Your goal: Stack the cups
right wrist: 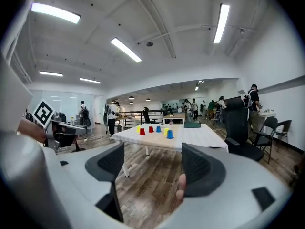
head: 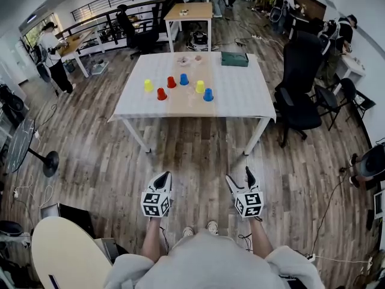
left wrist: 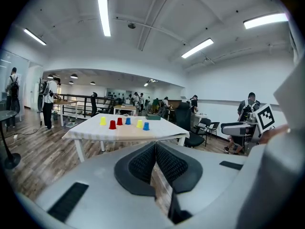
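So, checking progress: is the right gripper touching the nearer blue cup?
Apart. Head view shows the right gripper over floor, the nearer blue cup away on the table.

Floor: we have open wood floor point(head: 192, 155) between us and the table point(head: 240, 98).
Near edge: we find a bare strip to reach in along.
Middle: cups point(head: 171, 82), from the left yellow cup point(head: 148, 85) to the near blue cup point(head: 208, 94), stand apart with gaps.
Far right corner: a green box point(head: 234, 59) blocks us.
Right edge: a black chair point(head: 299, 80) stands near, narrowing our way.
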`<action>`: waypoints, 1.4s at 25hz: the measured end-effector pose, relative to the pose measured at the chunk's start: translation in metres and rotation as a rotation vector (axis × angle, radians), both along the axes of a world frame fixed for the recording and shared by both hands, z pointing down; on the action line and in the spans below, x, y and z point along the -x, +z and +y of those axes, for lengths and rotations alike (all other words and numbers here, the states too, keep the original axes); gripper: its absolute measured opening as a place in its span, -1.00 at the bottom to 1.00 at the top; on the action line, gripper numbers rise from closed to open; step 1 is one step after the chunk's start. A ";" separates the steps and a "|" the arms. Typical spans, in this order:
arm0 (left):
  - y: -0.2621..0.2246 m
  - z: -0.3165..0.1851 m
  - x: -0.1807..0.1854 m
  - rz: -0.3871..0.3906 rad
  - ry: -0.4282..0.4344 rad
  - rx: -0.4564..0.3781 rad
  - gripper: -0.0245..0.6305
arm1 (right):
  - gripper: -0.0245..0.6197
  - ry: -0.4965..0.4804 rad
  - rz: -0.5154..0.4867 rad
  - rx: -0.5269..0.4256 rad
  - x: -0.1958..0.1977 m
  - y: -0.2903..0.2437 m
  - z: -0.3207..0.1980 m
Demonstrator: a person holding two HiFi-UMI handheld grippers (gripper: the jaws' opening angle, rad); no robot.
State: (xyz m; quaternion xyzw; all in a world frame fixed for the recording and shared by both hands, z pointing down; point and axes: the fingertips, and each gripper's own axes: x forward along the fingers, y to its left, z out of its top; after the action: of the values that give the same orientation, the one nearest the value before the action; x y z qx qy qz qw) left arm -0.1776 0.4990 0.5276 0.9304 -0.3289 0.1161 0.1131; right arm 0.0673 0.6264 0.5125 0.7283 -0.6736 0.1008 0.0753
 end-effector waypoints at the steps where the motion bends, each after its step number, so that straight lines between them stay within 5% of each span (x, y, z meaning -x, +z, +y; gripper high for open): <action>1: -0.001 0.001 -0.002 0.001 -0.002 -0.002 -0.88 | 0.20 -0.004 0.000 0.001 -0.001 0.000 0.001; 19: 0.003 0.007 -0.038 -0.008 -0.038 -0.005 -0.88 | 0.11 -0.067 0.013 0.027 -0.036 0.012 -0.006; 35: 0.023 -0.095 -0.075 0.005 -0.014 0.020 -0.88 | 0.09 -0.052 0.023 0.053 -0.063 0.028 -0.107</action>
State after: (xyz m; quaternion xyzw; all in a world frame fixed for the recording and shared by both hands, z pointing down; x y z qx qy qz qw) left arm -0.1022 0.4040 0.5503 0.9271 -0.3342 0.1164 0.1238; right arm 0.1305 0.5193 0.5402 0.7092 -0.6887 0.1083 0.1047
